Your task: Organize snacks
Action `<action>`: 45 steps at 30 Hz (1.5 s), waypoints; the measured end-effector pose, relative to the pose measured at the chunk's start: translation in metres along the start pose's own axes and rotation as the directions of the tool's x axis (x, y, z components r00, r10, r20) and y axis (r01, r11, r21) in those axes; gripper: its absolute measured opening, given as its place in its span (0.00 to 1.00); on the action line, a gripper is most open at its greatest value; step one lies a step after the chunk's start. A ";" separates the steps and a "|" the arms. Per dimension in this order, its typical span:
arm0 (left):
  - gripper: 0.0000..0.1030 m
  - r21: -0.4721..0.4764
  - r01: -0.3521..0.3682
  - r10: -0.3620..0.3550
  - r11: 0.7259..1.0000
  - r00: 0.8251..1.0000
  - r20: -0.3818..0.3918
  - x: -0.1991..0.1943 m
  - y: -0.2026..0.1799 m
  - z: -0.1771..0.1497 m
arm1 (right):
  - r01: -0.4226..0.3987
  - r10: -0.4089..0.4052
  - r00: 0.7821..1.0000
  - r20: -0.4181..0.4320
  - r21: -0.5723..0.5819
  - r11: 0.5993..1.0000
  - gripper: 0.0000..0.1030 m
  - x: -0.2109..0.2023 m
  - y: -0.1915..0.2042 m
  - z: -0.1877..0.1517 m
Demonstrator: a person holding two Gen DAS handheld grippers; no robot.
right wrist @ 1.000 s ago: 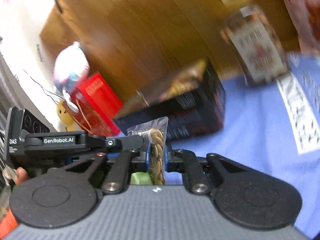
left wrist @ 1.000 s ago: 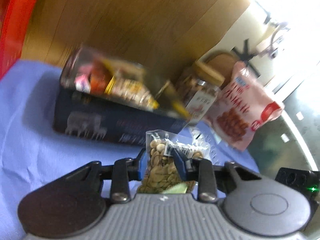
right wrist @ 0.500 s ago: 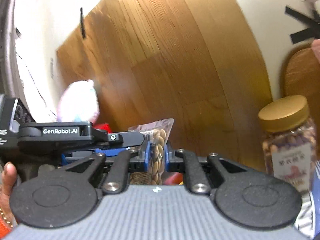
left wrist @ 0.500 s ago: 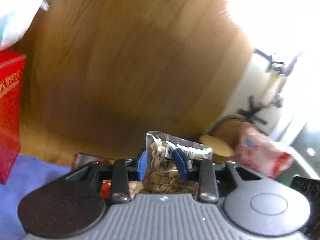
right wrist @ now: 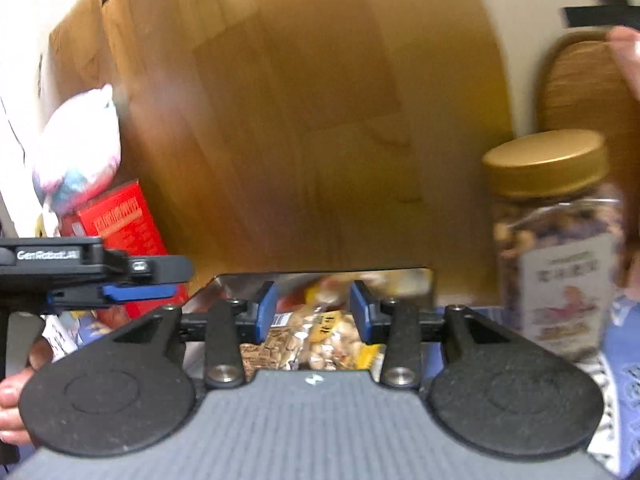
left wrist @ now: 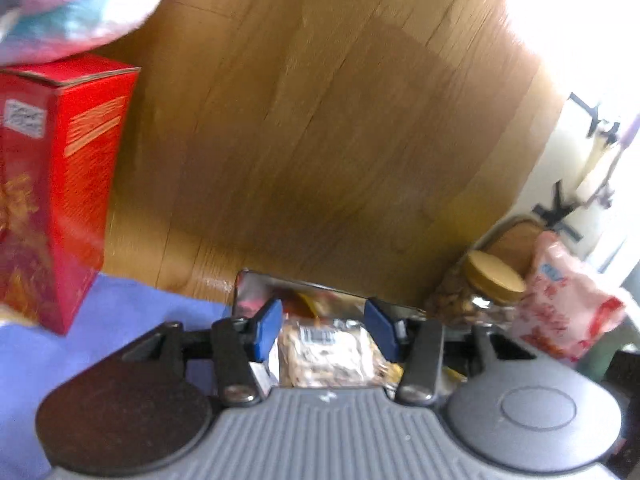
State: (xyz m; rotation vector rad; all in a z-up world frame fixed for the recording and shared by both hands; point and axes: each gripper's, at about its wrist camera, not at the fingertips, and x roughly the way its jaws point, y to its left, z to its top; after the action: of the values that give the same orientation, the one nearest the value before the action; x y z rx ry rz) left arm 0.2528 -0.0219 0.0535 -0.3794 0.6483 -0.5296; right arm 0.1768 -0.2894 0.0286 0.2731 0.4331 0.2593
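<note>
Hovering with jaws spread and empty, left gripper [left wrist: 328, 330] and right gripper [right wrist: 314, 316] flank 1 nut packet [left wrist: 326, 354] atop the heaped snack box [right wrist: 416, 280]; risk: slide-off.

Both hand-held grippers now stand spread, where a second ago each was clamped on the clear packet of nuts. The left hand-held gripper [left wrist: 326, 330] has its blue pads apart, and the packet of nuts [left wrist: 326, 354] lies below them in the clear container [left wrist: 256, 292]. The right hand-held gripper [right wrist: 314, 312] is likewise parted above the packet [right wrist: 320, 334]. Both views have swung up from the table toward the wooden wall.
</note>
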 end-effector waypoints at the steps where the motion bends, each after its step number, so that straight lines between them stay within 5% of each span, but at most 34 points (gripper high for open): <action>1: 0.45 -0.002 0.015 -0.015 1.000 1.000 -0.012 -0.006 -0.001 -0.004 | -0.026 0.026 1.000 -0.001 0.008 1.000 0.42 -0.013 -0.002 -0.003; 5: 0.45 0.022 0.080 -0.077 0.997 0.990 -0.120 -0.030 -0.007 -0.035 | -0.120 0.122 0.989 -0.083 0.030 0.992 0.42 -0.064 -0.004 -0.036; 8: 0.45 0.012 0.119 -0.112 0.993 0.961 -0.252 -0.024 -0.011 -0.074 | -0.151 0.147 0.973 -0.179 -0.008 0.989 0.42 -0.092 0.004 -0.072; 11: 0.45 0.016 0.136 -0.122 0.991 0.928 -0.353 -0.011 -0.021 -0.100 | -0.156 0.125 0.962 -0.243 -0.114 0.981 0.49 -0.108 0.023 -0.106; 16: 0.45 0.080 0.130 -0.085 0.988 0.906 -0.414 0.001 -0.039 -0.122 | -0.097 0.024 0.960 -0.278 -0.253 0.962 0.62 -0.120 0.042 -0.138; 18: 0.43 0.088 0.115 -0.066 0.989 0.900 -0.430 0.006 -0.043 -0.127 | -0.094 0.016 0.954 -0.300 -0.248 0.964 0.62 -0.112 0.042 -0.139; 20: 0.41 0.083 0.115 -0.066 0.990 0.890 -0.452 0.010 -0.045 -0.131 | -0.080 -0.003 0.960 -0.282 -0.281 0.957 0.41 -0.107 0.044 -0.136; 27: 0.45 0.069 0.087 -0.048 0.994 0.899 -0.435 0.004 -0.044 -0.128 | -0.028 -0.029 0.973 -0.227 -0.243 0.970 0.40 -0.102 0.025 -0.128; 30: 0.35 0.057 0.099 -0.063 0.993 0.894 -0.444 0.010 -0.046 -0.132 | -0.035 -0.033 0.971 -0.236 -0.277 0.960 0.41 -0.098 0.029 -0.137; 32: 0.30 0.075 0.106 -0.064 0.992 0.899 -0.434 0.006 -0.054 -0.126 | -0.033 -0.042 0.971 -0.237 -0.304 0.952 0.23 -0.094 0.033 -0.134; 37: 0.28 0.058 0.151 -0.128 0.987 0.948 -0.290 -0.012 -0.062 -0.077 | -0.013 -0.021 0.995 -0.099 -0.330 0.944 0.22 -0.093 0.039 -0.097; 45: 0.28 0.021 0.090 -0.085 0.996 0.981 -0.175 0.033 -0.063 -0.017 | 0.069 -0.078 0.997 -0.019 -0.286 0.956 0.24 -0.022 0.022 -0.027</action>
State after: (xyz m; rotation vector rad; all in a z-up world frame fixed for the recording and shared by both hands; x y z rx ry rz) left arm 0.2424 -0.0937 0.0565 -0.3378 0.7941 -0.6600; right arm 0.1412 -0.2700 0.0204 -0.0300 0.4291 0.2499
